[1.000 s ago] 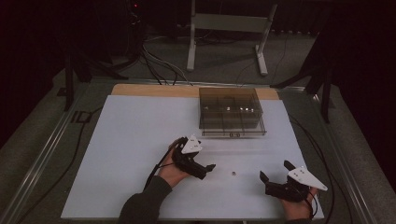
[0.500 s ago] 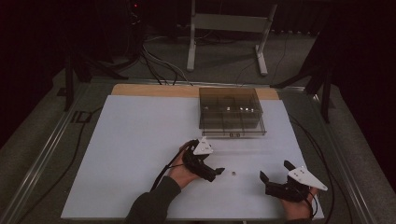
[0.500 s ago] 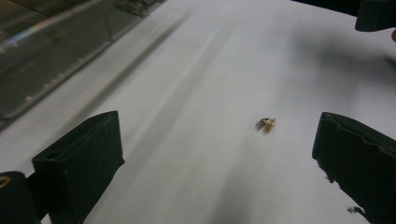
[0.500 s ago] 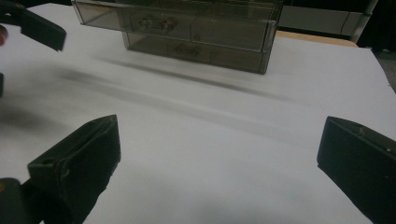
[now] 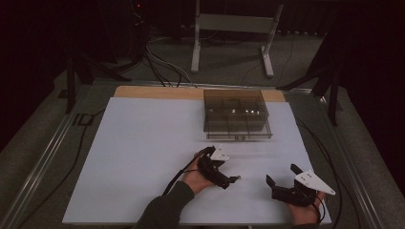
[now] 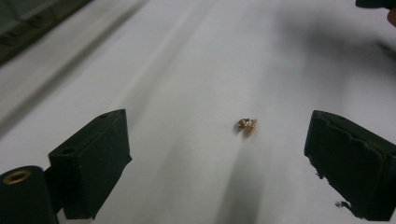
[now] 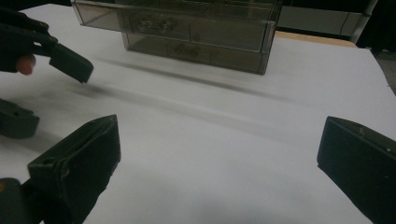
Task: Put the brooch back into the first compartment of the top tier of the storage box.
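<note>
From the high view, the left gripper [image 5: 228,180] sits low over the white table [image 5: 143,157], jaws wide, beside a tiny brass part [image 5: 239,177]; the right gripper [image 5: 282,177] rests near the front edge, also wide. A clear compartment box [image 5: 236,116] stands farther back.

In the left gripper view, the brass part [image 6: 246,125] lies between the spread jaws, untouched. It looks light, hard and likely slippery, so pinching its middle seems best.

The right gripper view has parted jaws over bare table, the compartment box [image 7: 196,28] ahead.

small brass screw [image 6: 246,125], lying on white table [image 6: 196,70]
</note>
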{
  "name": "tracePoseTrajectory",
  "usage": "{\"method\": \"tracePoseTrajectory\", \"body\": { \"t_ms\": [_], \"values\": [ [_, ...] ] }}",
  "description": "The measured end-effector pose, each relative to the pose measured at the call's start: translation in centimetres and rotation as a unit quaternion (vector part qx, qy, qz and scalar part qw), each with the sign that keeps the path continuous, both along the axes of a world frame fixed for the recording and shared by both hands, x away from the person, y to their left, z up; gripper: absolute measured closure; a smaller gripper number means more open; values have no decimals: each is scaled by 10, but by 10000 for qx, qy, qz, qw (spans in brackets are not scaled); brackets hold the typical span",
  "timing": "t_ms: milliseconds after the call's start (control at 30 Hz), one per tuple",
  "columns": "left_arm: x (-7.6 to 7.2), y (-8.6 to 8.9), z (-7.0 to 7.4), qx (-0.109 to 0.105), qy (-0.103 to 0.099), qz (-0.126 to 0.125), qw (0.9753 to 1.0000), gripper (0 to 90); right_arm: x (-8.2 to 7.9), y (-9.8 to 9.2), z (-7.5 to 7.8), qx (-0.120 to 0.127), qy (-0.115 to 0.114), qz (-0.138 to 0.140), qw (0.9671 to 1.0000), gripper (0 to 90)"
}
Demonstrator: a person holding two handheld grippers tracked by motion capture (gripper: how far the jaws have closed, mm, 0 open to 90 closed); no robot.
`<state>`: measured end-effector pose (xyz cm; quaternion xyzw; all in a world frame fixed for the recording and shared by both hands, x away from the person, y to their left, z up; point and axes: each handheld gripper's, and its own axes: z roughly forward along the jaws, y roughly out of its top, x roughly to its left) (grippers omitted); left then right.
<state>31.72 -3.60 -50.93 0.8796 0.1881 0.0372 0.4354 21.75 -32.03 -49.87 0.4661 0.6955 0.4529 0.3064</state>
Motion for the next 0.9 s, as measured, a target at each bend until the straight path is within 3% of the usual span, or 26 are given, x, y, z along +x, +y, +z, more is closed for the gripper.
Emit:
{"method": "tracePoseTrajectory", "body": {
  "t_ms": [167,333,500,700,900],
  "values": [
    [0,-8,-3,27,61,-66,10000,130,0,0,0,-2,-2,5,10000,0],
    [-3,-19,-6,173,-17,-123,9998,170,0,0,0,-3,1,8,10000,0],
    [-9,-30,-10,387,-136,-294,9987,411,0,0,0,2,2,4,10000,0],
    [-11,-39,-13,728,-289,-461,9959,585,0,0,0,6,-5,5,10000,0],
    [-10,-38,-13,715,-304,-445,9960,715,0,-1,0,28,-4,2,10000,0]
  ]
}}
